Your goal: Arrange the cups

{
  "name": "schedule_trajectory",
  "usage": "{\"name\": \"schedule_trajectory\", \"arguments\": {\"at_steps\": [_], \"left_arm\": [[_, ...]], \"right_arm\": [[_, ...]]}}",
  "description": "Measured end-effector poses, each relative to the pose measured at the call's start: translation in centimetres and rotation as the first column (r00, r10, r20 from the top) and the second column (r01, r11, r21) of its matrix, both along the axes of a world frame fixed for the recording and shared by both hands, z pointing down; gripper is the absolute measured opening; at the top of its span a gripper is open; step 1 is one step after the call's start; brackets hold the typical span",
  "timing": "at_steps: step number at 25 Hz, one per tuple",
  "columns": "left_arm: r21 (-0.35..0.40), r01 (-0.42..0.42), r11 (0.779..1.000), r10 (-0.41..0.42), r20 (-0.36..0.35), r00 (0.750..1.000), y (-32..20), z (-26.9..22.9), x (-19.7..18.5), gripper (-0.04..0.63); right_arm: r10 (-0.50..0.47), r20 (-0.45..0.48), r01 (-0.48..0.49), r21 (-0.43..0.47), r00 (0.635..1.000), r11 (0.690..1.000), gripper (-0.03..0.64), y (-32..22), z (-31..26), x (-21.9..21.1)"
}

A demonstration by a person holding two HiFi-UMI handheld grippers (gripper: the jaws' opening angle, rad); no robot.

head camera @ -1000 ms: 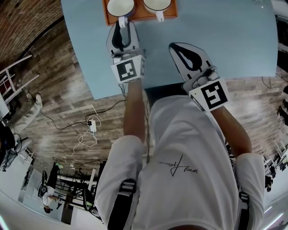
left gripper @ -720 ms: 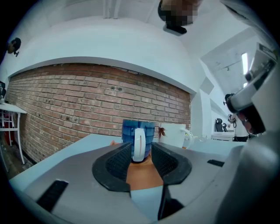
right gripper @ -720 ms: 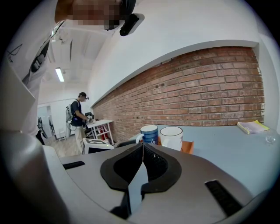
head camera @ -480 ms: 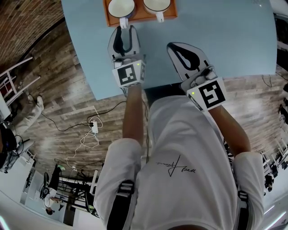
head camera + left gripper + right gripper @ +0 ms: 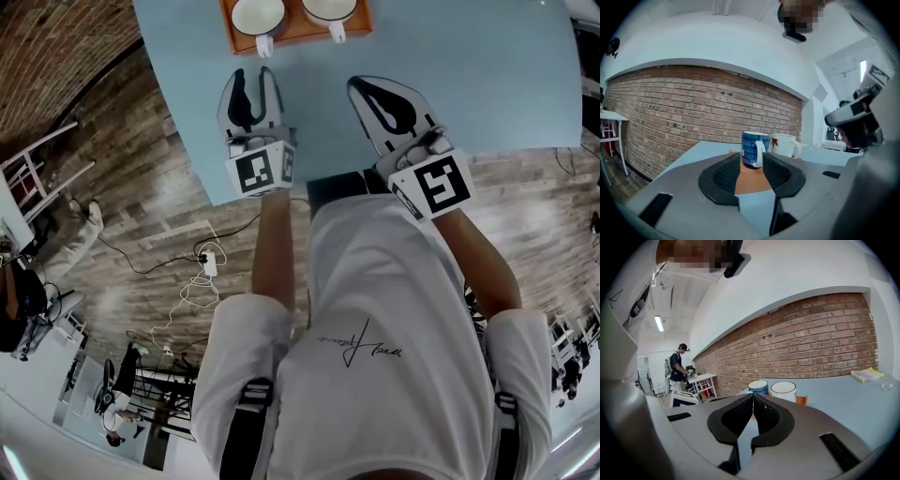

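Backed off toward six o'clock, the left gripper [image 5: 251, 77], jaws just opened and empty, has apparently released the blue ceramic mug [image 5: 752, 149] at twelve on the flat orange tray [image 5: 292, 36]; the right gripper [image 5: 367, 86] idles pinched together.

2 cups [image 5: 257, 13] [image 5: 328, 8], 1 tray [image 5: 292, 36], 2 tongs [image 5: 251, 72] [image 5: 356, 83], 1 table [image 5: 469, 66]

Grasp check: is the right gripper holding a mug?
No, the right gripper is shut on nothing; the blue mug and white mug stand on the orange tray.
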State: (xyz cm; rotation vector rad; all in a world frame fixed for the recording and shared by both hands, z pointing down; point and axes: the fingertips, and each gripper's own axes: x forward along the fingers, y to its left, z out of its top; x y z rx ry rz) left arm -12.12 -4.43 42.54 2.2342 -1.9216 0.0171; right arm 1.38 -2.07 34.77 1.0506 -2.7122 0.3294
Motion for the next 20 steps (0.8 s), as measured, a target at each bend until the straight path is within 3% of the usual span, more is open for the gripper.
{"name": "schedule_trajectory", "arguments": {"at_steps": [7,13,20], "left_arm": [[-0.001,0.004,1.0,-0.004,-0.009,1.0,1.3,-1.9,-0.6,0.125],[0.027,-0.03,0.999,0.03,-0.002,1.0,1.3,-4.8,0.1,0.039],[0.03,-0.084,0.996,0.085,-0.035,0.996,1.2,-7.1,0.5,0.009]], "right_arm": [[0.03,0.006,-0.03,0.002,1.0,1.0,0.023,-0.6,-0.5,-0.3],[0.05,0.026,-0.051,0.051,0.998,0.997,0.023,-2.0,-2.0,-0.2],[0.079,0.031,-0.081,0.069,0.996,0.994,0.021,-3.6,-3.8,-0.3]]}}
